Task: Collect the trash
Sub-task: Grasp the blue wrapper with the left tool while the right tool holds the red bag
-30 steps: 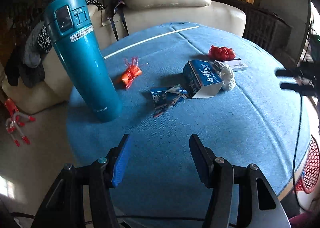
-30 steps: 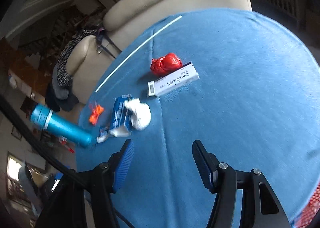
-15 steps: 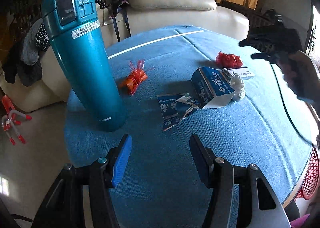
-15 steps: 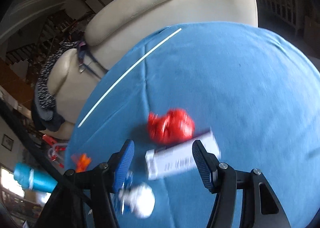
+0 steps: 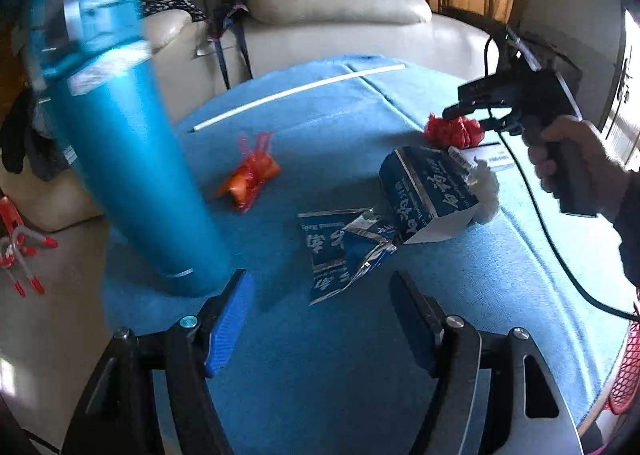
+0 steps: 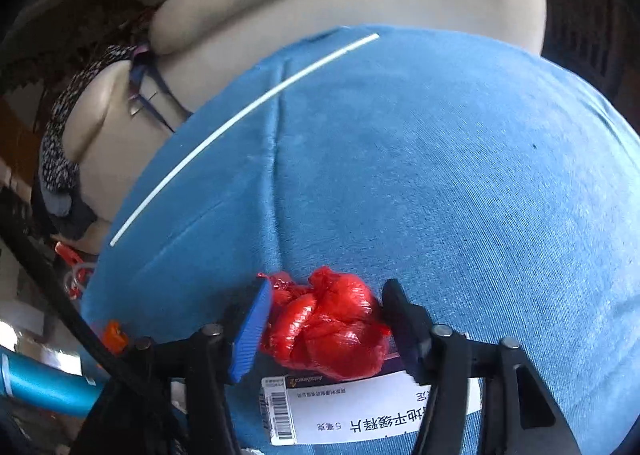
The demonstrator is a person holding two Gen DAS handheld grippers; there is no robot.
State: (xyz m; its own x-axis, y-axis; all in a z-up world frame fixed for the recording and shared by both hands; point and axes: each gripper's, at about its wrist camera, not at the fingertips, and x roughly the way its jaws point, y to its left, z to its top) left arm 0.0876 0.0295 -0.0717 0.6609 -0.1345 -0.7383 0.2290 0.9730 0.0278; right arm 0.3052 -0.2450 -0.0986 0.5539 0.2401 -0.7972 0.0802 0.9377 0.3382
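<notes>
Trash lies on the blue-clothed table (image 5: 500,295). My right gripper (image 6: 327,291) is down over a crumpled red plastic bag (image 6: 328,331), jaws closing, both pads against its sides. A white medicine box (image 6: 360,407) lies just behind that bag. The left wrist view shows the same right gripper (image 5: 472,117), in a hand (image 5: 568,167), at the red bag (image 5: 452,131). My left gripper (image 5: 318,279) hovers with jaws opening. The near end of a torn blue wrapper (image 5: 344,251) lies between its tips, untouched. Beyond are a blue carton (image 5: 428,191), a white tissue (image 5: 486,191) and an orange-red bag (image 5: 250,175).
A tall teal flask (image 5: 132,159) stands close to the left of my left gripper. A thin white stick (image 5: 296,89) lies across the far side of the table. A cream sofa (image 5: 340,15) is behind, and a red basket (image 5: 626,371) sits off the right edge.
My right gripper has moved forward and down over the red bag and narrowed around it. My left gripper has come closer to the torn wrapper and widened. The right hand has entered the left view.
</notes>
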